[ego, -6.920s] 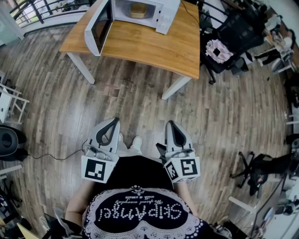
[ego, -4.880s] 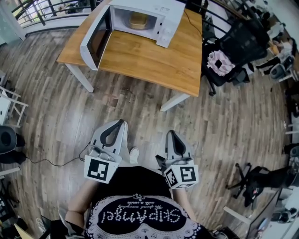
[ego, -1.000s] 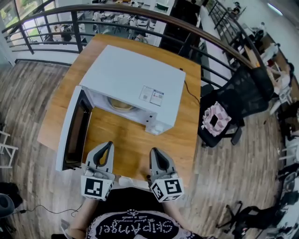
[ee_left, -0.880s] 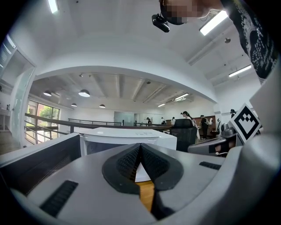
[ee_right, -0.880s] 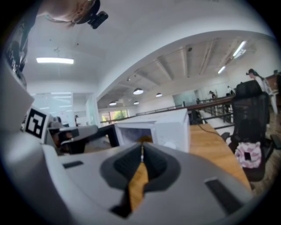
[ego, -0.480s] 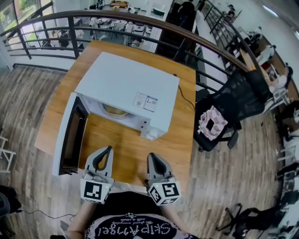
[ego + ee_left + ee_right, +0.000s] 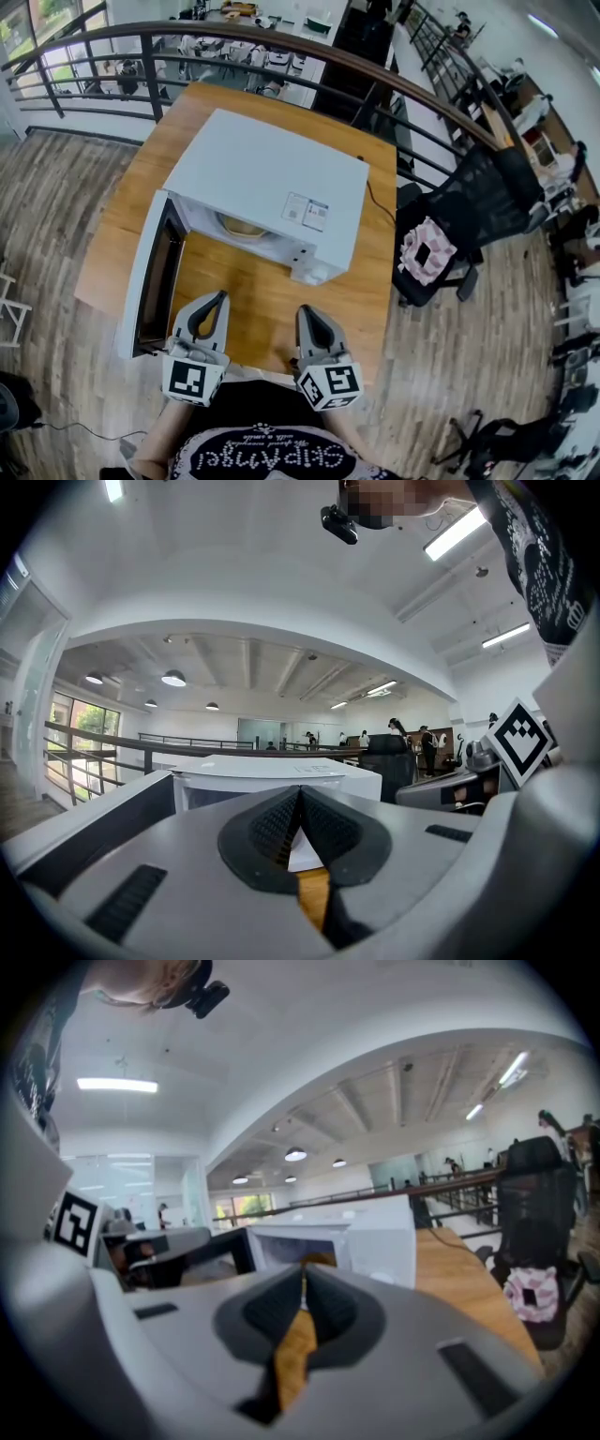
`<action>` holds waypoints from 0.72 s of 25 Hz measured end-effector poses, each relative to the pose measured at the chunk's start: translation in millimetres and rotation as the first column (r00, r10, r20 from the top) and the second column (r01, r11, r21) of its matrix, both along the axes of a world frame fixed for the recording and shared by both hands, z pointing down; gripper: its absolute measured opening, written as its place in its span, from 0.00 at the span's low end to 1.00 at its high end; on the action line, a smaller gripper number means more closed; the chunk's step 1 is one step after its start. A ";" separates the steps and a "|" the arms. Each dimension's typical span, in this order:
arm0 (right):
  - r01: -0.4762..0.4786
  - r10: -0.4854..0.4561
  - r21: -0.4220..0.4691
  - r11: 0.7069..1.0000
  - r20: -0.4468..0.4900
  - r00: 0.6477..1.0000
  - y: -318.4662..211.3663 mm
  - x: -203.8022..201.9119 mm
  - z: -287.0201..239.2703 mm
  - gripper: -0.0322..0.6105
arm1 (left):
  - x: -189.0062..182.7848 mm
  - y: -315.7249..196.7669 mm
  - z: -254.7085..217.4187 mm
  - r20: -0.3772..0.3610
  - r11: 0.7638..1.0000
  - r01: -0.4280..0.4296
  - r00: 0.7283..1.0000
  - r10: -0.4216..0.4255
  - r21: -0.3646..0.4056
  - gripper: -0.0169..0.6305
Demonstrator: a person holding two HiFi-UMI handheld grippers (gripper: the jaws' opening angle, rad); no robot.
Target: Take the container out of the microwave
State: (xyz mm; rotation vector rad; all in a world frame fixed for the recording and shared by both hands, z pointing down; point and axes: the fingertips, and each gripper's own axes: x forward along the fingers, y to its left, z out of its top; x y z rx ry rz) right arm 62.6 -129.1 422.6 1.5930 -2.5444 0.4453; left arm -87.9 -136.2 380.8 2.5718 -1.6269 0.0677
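Head view: the microwave [image 7: 272, 173] stands at the middle of the surface [image 7: 370, 281]. Its door [image 7: 150, 277] is swung open toward the left edge and its cavity faces the near edge. The container [image 7: 240, 225] sits inside the cavity. Only a tan, rounded sliver shows under the microwave's top, so its long axis and heading cannot be determined. The left gripper [image 7: 217, 298] and the right gripper [image 7: 304, 311] are held above the near edge, well apart from the container, both pointing toward the cavity. The container lies straight ahead of the jaws, between the two lines of approach and slightly nearer the left gripper. Left gripper view: the jaws are closed pad to pad with nothing between them, and the microwave stands ahead. Right gripper view: the jaws are closed and empty, and the container shows just above their tips, inside the cavity. Judgement: the jaws must open before either gripper enters the cavity.
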 end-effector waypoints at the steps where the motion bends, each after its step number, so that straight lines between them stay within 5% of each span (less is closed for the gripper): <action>1: -0.002 0.002 -0.003 1.000 0.000 1.000 -0.4 -2.5 -0.6 0.10 | -2.3 -0.9 -0.7 -0.001 1.000 -0.002 1.000 0.002 -0.002 0.06; 18: -0.072 0.072 -0.002 0.997 -0.002 0.997 -6.1 -0.5 -4.8 0.10 | -7.7 -12.8 0.2 0.001 0.999 -0.045 0.999 0.045 -0.005 0.06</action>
